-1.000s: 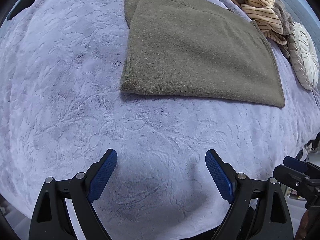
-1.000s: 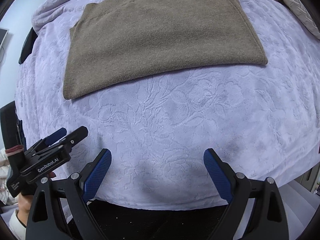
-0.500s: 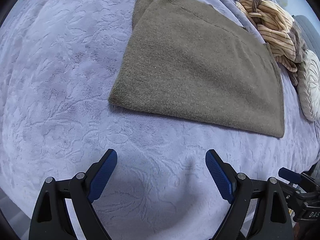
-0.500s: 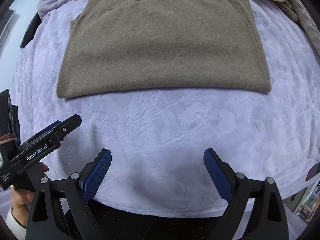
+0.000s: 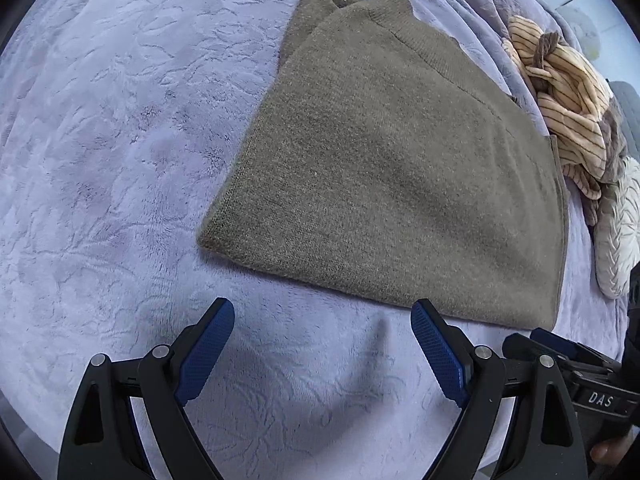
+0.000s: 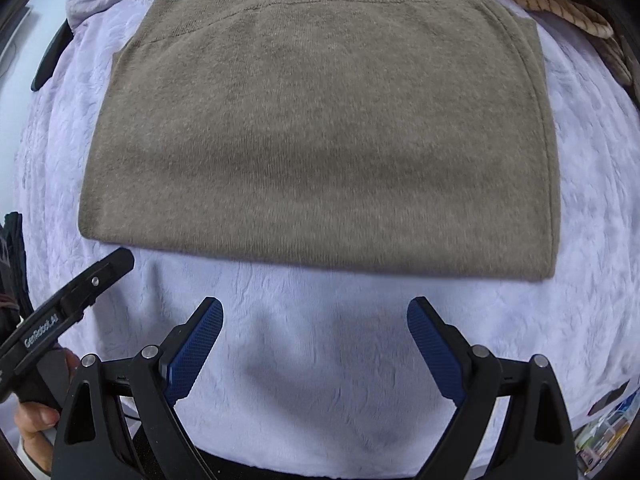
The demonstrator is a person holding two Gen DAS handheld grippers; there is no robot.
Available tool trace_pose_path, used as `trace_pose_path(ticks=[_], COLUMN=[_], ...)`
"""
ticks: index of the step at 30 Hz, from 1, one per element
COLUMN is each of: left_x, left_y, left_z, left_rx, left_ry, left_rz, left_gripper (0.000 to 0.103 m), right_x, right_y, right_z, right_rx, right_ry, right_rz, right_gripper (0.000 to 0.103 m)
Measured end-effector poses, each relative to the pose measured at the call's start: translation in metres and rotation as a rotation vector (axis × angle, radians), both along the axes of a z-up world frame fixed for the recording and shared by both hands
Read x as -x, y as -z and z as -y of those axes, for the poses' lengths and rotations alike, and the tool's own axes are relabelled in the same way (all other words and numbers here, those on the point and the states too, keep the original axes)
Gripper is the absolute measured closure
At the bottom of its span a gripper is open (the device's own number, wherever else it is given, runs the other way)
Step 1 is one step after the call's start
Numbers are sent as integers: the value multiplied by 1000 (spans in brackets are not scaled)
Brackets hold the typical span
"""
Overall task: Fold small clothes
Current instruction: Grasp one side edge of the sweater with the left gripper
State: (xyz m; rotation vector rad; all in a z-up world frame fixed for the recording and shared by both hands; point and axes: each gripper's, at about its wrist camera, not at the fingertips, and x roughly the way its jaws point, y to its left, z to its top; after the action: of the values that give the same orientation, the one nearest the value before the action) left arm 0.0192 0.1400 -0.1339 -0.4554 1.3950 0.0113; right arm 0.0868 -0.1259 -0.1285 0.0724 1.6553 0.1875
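A brown knitted garment (image 5: pixel 392 176) lies folded flat on a lilac bedspread (image 5: pixel 100 128); it also fills the right wrist view (image 6: pixel 320 140). My left gripper (image 5: pixel 322 312) is open and empty, just short of the garment's near edge, toward its left corner. My right gripper (image 6: pixel 314 306) is open and empty, just short of the near edge at its middle. The left gripper's tip also shows at the left of the right wrist view (image 6: pixel 100 272), close to the garment's near left corner.
A striped tan cloth (image 5: pixel 568 96) and a white round cushion (image 5: pixel 616 232) lie at the far right of the bed. The bedspread's front edge (image 6: pixel 320 456) runs just under my right gripper. The right gripper's body (image 5: pixel 580 372) shows at the lower right.
Both grippers have moved forward toward the garment, which now looks larger and nearer. Both stay open. The garment has not moved.
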Motion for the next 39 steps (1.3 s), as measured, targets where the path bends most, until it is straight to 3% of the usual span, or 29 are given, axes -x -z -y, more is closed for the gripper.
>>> trace_pose_path(ticks=[6,11,19,22,26,28,32,36,37,39], left_x=[3,3,-10,-17,-29,-36,-42,-44,-43,-44], left_y=[4,16,25,16,-8,-1,25,26,26,26], left_z=[-34,-42,-30,-24,-6,-2,-13,-19,-19,-17], left_rx=[212,287,412,416,404,374,385,409,407,404], left_ry=[-124,-114,-158,-172,-112,-107,-173,-223,-228,-238], left_rz=[95,112,160,186,276,255,196,194,193,192], left_gripper=[13,13,13,13,13,13,13,13,13,13], right_x=[-28,-33,-22,-22,-25,-30,-27,-26,-26,-23], right_y=[17,41,42,43,46,48,49,40,34,25], right_z=[-6,-5,-10,-8,-8,-7,-4,-2,-3,-3], right_rx=[-72,-85,-95,-97,-101,-107,-105,-96,-101,-133], right_ry=[11,18,-42,-39,-39,-41,-48,-34,-23,-1], right_rz=[68,65,92,87,87,90,89,101,114,138], right_gripper=[8,8,8,8,8,8,8,8,12,31])
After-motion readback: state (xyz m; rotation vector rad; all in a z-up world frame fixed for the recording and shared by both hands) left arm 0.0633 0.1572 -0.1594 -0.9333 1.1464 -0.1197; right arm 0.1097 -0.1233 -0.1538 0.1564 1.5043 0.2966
